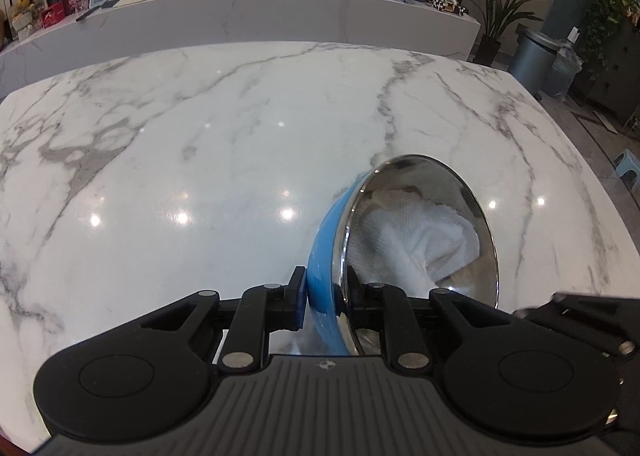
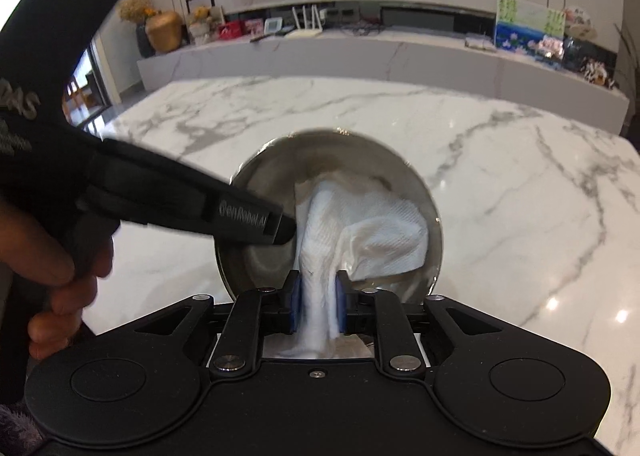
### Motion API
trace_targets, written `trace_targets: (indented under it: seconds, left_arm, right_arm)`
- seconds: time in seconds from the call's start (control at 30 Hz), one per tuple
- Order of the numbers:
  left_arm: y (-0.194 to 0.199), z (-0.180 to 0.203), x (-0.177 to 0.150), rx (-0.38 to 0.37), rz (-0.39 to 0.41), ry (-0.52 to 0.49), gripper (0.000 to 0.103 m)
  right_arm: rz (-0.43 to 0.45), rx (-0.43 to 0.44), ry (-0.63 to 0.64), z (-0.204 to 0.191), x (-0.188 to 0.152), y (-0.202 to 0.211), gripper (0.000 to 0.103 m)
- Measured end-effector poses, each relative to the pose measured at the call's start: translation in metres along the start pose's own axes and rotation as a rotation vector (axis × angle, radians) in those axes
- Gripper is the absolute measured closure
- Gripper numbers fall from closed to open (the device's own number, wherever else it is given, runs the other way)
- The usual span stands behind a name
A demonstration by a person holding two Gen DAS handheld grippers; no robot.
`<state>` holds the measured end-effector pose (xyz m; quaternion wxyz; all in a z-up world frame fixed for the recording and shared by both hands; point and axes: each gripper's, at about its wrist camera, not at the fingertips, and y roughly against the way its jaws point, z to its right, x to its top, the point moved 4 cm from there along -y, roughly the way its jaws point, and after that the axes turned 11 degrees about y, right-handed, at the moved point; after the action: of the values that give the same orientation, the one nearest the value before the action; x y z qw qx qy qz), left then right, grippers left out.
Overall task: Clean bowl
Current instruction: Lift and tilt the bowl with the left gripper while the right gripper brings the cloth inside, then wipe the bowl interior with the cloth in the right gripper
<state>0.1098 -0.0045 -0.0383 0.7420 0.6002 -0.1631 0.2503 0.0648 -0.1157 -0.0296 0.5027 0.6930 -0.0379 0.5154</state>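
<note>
Left gripper (image 1: 322, 296) clenched on the rim of the blue steel-lined bowl (image 1: 416, 232), bowl tilted on edge above the marble table (image 1: 200, 160), right gripper (image 2: 316, 296) grasping a white cloth (image 2: 360, 232) stuffed inside the bowl

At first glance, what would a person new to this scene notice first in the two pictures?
First, the bowl, blue outside and mirror-bright steel inside, tilted on edge over the white marble table. The left gripper is clamped on its rim. A white cloth lies bunched inside the bowl, and the right gripper pinches its near end.
</note>
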Motion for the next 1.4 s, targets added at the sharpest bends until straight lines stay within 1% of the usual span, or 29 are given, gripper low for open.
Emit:
trace_targets:
  seconds: [0.13, 0.3, 0.53, 0.63, 0.7, 0.87, 0.97, 1.1, 1.33, 1.4]
  left_arm:
    - [-0.001, -0.001, 0.000, 0.000, -0.004, 0.005, 0.087]
    - [0.000, -0.001, 0.001, 0.004, -0.007, 0.007, 0.087]
    - [-0.001, 0.000, 0.002, 0.013, -0.007, -0.002, 0.087]
    - [-0.002, 0.000, 0.002, 0.017, -0.006, -0.008, 0.086]
    - [-0.002, 0.001, 0.002, 0.022, -0.004, -0.016, 0.086]
    - [-0.002, 0.002, 0.003, 0.040, -0.001, -0.035, 0.087]
    - [-0.002, 0.003, 0.003, 0.040, -0.002, -0.033, 0.087]
    - [-0.002, 0.004, 0.004, 0.042, -0.001, -0.032, 0.087]
    - [-0.003, 0.003, 0.004, 0.044, -0.003, -0.026, 0.086]
    - [-0.004, 0.003, 0.003, 0.042, -0.010, -0.019, 0.084]
  right_arm:
    - [-0.005, 0.006, 0.041, -0.003, 0.003, -0.004, 0.085]
    - [-0.027, 0.017, 0.039, -0.004, 0.004, -0.010, 0.089]
    - [-0.066, 0.016, 0.041, -0.004, 0.002, -0.016, 0.090]
    - [-0.096, 0.022, 0.039, -0.005, 0.000, -0.020, 0.090]
    - [-0.119, 0.014, 0.047, -0.004, -0.001, -0.023, 0.090]
    - [-0.139, -0.048, 0.075, -0.003, -0.003, -0.029, 0.091]
    - [-0.145, -0.038, 0.057, -0.002, -0.005, -0.031, 0.091]
    - [-0.144, -0.012, -0.004, 0.005, -0.006, -0.032, 0.091]
    - [-0.140, -0.008, -0.031, 0.004, -0.007, -0.033, 0.091]
    - [-0.138, -0.008, -0.038, 0.004, -0.007, -0.033, 0.091]
